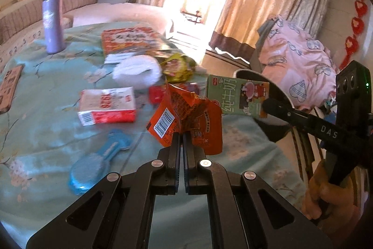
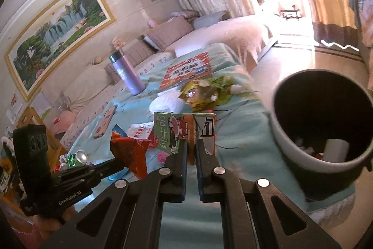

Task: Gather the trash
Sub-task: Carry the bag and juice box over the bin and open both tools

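left gripper (image 1: 181, 135) clamped tight on a crumpled orange snack wrapper (image 1: 186, 118), held clear above the teal bedspread (image 1: 46, 132) at the centre of the left wrist view. right gripper (image 2: 191, 144) pinched narrow on the lower edge of a green milk carton (image 2: 184, 132), also lifted off the bed; seen from the left wrist at 3 o'clock of the wrapper, in front of the bin's rim. white trash bin with a dark inside (image 2: 321, 118) at 3 o'clock in the right wrist view, just off the bed's edge, some scraps already at the bottom.

still lying on the bedspread: yellow-green snack bag (image 1: 177, 67) at 12 o'clock of the wrapper, crumpled white tissue (image 1: 137, 71) at 11 o'clock, red-and-white tissue pack (image 1: 107, 105) at 9 o'clock, blue brush (image 1: 98, 160) at 8 o'clock. farther back, purple flask (image 1: 52, 20) upright at 10 o'clock, orange picture book (image 1: 130, 39) flat beside it. green can (image 2: 77, 159) visible at 9 o'clock in the right wrist view, behind the other gripper.
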Motion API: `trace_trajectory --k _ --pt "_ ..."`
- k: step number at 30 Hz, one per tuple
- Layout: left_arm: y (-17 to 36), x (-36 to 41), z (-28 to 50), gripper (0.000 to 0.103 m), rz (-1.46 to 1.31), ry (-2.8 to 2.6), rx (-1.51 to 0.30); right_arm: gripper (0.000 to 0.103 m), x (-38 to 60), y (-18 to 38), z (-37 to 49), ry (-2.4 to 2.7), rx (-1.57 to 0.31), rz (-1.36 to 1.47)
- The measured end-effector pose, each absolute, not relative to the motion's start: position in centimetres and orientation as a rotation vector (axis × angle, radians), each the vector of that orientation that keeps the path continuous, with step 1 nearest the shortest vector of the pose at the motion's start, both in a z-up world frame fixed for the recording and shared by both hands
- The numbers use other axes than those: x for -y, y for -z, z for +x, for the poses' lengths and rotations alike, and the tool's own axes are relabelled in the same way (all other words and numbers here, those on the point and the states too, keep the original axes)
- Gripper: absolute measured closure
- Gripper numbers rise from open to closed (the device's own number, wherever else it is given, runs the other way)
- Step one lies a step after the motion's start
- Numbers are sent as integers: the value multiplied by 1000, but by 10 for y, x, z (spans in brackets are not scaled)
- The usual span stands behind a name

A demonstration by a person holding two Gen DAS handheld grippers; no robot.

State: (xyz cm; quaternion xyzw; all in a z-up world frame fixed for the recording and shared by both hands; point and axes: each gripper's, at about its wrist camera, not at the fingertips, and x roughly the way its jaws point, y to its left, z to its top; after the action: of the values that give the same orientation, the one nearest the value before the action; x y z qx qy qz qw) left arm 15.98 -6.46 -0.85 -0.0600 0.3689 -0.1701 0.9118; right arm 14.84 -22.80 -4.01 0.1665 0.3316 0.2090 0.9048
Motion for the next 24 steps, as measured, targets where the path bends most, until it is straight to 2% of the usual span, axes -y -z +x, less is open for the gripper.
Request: trace_trajectory --k 24 --pt "-8 162 179 101 -39 486 -755 96 327 41 126 -252 -627 429"
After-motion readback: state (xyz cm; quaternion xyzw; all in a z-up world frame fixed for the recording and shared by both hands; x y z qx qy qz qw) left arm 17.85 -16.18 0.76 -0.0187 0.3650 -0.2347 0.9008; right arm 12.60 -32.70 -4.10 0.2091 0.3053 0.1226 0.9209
